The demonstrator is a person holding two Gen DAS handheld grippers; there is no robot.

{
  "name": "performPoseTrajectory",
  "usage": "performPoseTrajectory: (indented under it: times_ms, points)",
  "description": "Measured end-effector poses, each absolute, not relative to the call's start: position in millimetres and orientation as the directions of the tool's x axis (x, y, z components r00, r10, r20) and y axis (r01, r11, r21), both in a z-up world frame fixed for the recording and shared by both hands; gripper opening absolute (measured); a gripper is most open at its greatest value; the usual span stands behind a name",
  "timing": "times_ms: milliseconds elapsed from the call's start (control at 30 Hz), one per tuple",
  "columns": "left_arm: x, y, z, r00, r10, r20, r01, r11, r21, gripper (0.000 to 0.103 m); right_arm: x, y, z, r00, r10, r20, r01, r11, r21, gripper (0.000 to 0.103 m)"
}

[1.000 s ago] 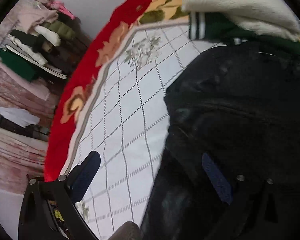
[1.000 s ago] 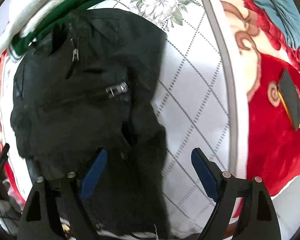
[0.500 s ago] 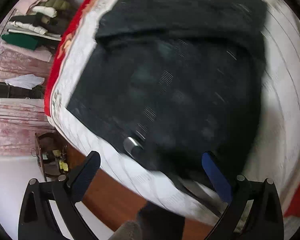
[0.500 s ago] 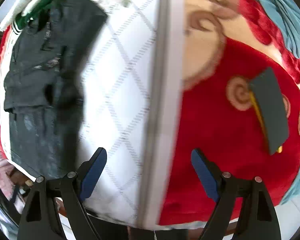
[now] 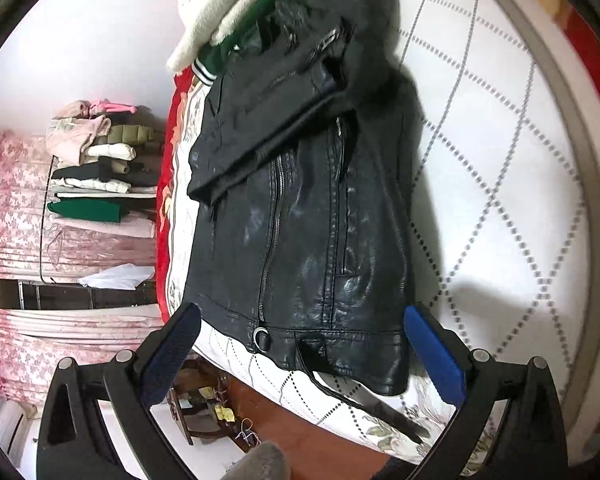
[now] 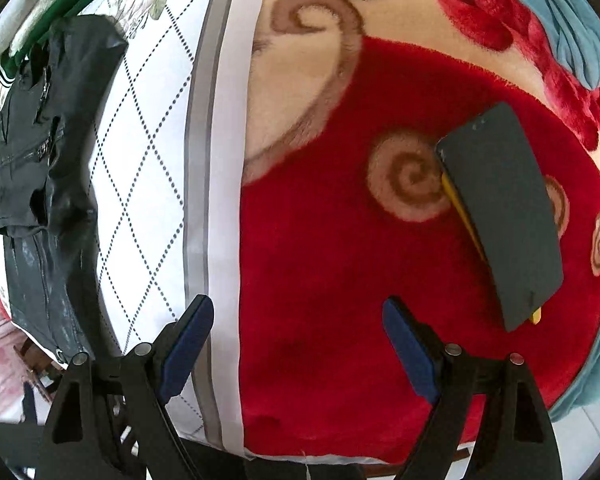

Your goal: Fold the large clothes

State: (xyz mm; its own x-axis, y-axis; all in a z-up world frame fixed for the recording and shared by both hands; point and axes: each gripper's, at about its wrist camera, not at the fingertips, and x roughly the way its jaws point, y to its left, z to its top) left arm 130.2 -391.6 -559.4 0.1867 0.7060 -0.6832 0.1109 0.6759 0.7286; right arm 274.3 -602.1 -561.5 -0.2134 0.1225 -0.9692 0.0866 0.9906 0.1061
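Glossy black leather jacket [image 5: 312, 216] lies on quilted sheet [image 5: 500, 160]; left gripper [image 5: 300, 344], right gripper [image 6: 296, 340] fingers spread, empty

Bedroom: bed [image 5: 500, 160], stacked clothes [image 5: 96, 172]

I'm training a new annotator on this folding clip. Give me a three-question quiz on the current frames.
1. True or false: the black leather jacket is clamped in the left tongs.
2. Which lies on the red blanket ahead of the right tongs? A) a dark flat phone-like slab B) a shoe C) a hanger
3. Fill in: one sleeve lies folded across the jacket's ____.

Key: 1 false; 2 A; 3 front.
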Motion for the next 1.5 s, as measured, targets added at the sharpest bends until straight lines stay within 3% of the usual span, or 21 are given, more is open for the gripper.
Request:
performPoseTrajectory:
  times_ms: [133, 233, 367, 467, 533, 567, 600, 667, 767, 867, 933, 967, 1000, 1267, 1500]
  points:
    - [139, -401, -588, 0.156, 0.707, -0.689, 0.157, 0.671, 0.724, 0.103, 286, -605, -567, -0.221, 0.120, -0.968, 0.090, 0.991, 0.103, 0.087]
    - [146, -400, -616, 0.140, 0.759, -0.635, 0.197, 0.608, 0.769, 0.103, 296, -605, -571, -0.224, 0.126, -0.966, 0.096, 0.990, 0.107, 0.087]
    - [168, -357, -621, 0.107, 0.814, -0.571, 0.117, 0.560, 0.820, 0.103, 312, -598, -576, -0.218, 0.136, -0.966, 0.082, 0.989, 0.121, 0.087]
    - [179, -334, -619, 0.062, 0.806, -0.589, 0.077, 0.584, 0.808, 0.103, 322, -587, -586, -0.215, 0.179, -0.960, 0.090, 0.983, 0.163, 0.087]
    - [182, -325, -612, 0.054, 0.785, -0.617, 0.052, 0.615, 0.787, 0.097, 335, -574, -595, -0.200, 0.255, -0.946, 0.102, 0.966, 0.239, 0.087]
    - [182, -323, -607, 0.050, 0.761, -0.646, 0.040, 0.645, 0.763, 0.079, 342, -569, -596, -0.181, 0.309, -0.934, 0.106, 0.950, 0.294, 0.087]
    - [181, -323, -602, 0.046, 0.733, -0.679, 0.024, 0.679, 0.734, 0.052, 347, -564, -597, -0.166, 0.355, -0.920, 0.108, 0.934, 0.341, 0.087]
    - [179, -322, -590, 0.051, 0.672, -0.739, -0.004, 0.740, 0.672, 0.022, 362, -550, -600, -0.127, 0.479, -0.868, 0.113, 0.877, 0.467, 0.090]
    - [177, -321, -573, 0.074, 0.624, -0.778, -0.030, 0.781, 0.624, 0.009, 381, -533, -604, -0.090, 0.659, -0.747, 0.153, 0.750, 0.643, 0.090]
    - [179, -320, -562, 0.097, 0.602, -0.792, -0.040, 0.798, 0.602, 0.007, 383, -499, -614, -0.058, 0.741, -0.669, 0.179, 0.667, 0.724, 0.090]
    - [180, -312, -551, 0.111, 0.584, -0.804, -0.043, 0.811, 0.584, 0.007, 385, -490, -623, -0.041, 0.770, -0.636, 0.211, 0.629, 0.748, 0.083]
    - [181, -309, -547, 0.118, 0.569, -0.813, -0.043, 0.821, 0.569, 0.007, 386, -487, -624, -0.021, 0.775, -0.631, 0.219, 0.620, 0.754, 0.040]
    - [181, -305, -542, 0.129, 0.553, -0.823, -0.046, 0.832, 0.552, 0.007, 388, -483, -623, -0.017, 0.766, -0.643, 0.213, 0.631, 0.746, 0.028]
    - [177, -243, -489, 0.189, 0.394, -0.899, -0.108, 0.919, 0.379, 0.006, 371, -411, -528, 0.080, 0.669, -0.739, 0.082, 0.734, 0.674, 0.018]
    - [178, -139, -450, 0.220, 0.215, -0.952, -0.199, 0.965, 0.172, 0.007, 387, -276, -446, 0.110, 0.595, -0.796, -0.082, 0.803, 0.590, 0.017]
